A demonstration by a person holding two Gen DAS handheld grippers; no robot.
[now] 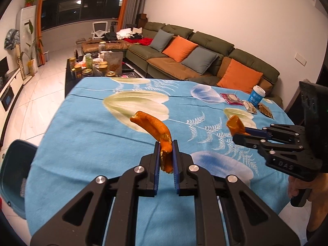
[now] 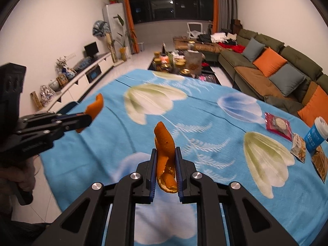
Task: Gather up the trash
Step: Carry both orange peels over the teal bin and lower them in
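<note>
Orange peel is held in both tools. On the left wrist view, the left gripper (image 1: 166, 144) has its jaws drawn almost fully together on 1 curled strip of orange peel (image 1: 152, 126), which rises from between the blue pads and bends away to the left above the blue floral tablecloth (image 1: 92, 127). On the right wrist view, the right gripper (image 2: 166, 150) is closed narrowly on a second piece of orange peel (image 2: 165, 143), standing upright between its pads with the pale inner side showing at the lower end. Each tool appears in the other's view, carrying its peel clear of the cloth; a hand (image 1: 303, 186) grips the right tool's handle. Remaining items lie together at the cloth's far right edge: a blue paper cup (image 2: 315, 135) with a white lid, upright, a red packet (image 2: 278, 125) just beside it, and 2 smaller snack wrappers (image 2: 298, 146) near the cup's base. A dark teal bin (image 1: 14, 170) stands on the floor off the table's left edge, its contents not legible. A green sofa (image 1: 205, 47) with orange and grey cushions runs along the wall behind the table.
</note>
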